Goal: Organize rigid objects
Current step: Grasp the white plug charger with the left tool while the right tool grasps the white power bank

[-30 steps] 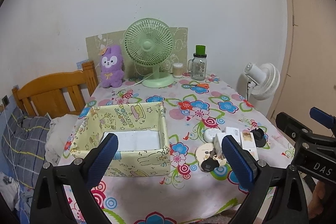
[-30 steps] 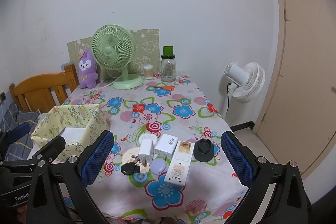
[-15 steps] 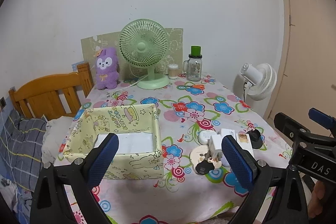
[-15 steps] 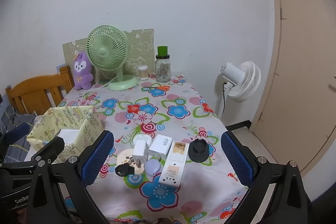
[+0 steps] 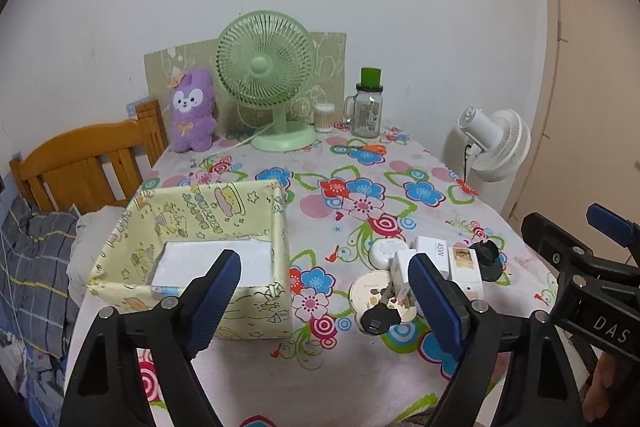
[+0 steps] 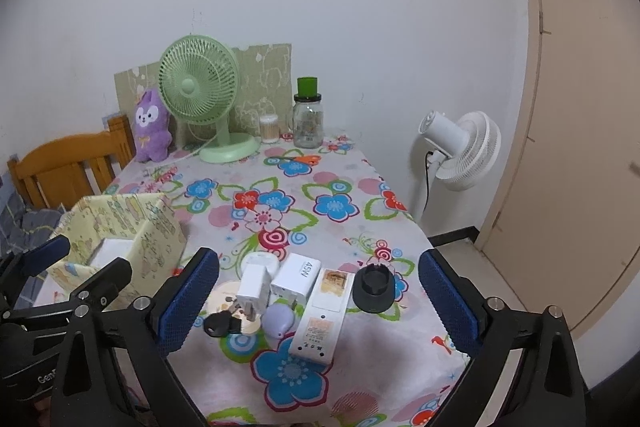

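Floral table [image 6: 344, 187] crowds the key [image 6: 219, 323], chargers [image 6: 296, 277] and remote [image 6: 322, 319] at lower centre, so either spread, empty gripper, left [image 5: 324, 297] or right [image 6: 318, 301], may knock neighbours instead of boxing [image 5: 280, 227] one.

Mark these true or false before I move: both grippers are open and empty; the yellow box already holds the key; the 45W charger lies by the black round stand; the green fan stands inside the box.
1. Left gripper and right gripper are open and empty: true.
2. The yellow box holds the key: false, the key lies on the table.
3. The 45W charger lies near the black round stand: true.
4. The green fan stands inside the box: false, it stands behind it, by the wall.
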`<state>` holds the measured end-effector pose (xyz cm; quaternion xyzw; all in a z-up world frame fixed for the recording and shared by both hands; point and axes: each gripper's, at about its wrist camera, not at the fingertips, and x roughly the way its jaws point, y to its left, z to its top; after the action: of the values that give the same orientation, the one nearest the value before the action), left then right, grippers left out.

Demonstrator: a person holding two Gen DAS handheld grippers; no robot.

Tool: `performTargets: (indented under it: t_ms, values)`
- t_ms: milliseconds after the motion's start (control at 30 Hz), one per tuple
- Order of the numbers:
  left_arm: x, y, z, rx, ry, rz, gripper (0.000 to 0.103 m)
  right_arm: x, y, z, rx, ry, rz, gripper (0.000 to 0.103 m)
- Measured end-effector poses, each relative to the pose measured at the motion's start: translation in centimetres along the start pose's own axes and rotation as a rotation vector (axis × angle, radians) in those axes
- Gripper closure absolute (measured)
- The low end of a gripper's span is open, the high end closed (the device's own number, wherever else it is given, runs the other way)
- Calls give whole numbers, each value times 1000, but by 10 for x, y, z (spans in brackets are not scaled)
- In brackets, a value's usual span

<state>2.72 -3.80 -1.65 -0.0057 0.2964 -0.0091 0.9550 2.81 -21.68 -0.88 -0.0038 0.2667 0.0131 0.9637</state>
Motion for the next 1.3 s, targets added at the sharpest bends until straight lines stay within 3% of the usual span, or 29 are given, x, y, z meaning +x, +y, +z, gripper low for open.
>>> performTargets:
  t_ms: [167,633,967,1300]
  values:
    - [23,-12,-8,11,50,-13,23,20,-2,-7,-18,32,7,8]
    - [74,-51,-21,98,148,-96,23,79,-19,-24,-12,152,-11,14]
    - [110,-70,-26,139,213,-103,24,113,-25,-37,23,229,-10,15]
    - [133,-72,-34,150,264,-90,40,141,-26,-49,78,324,-20,20]
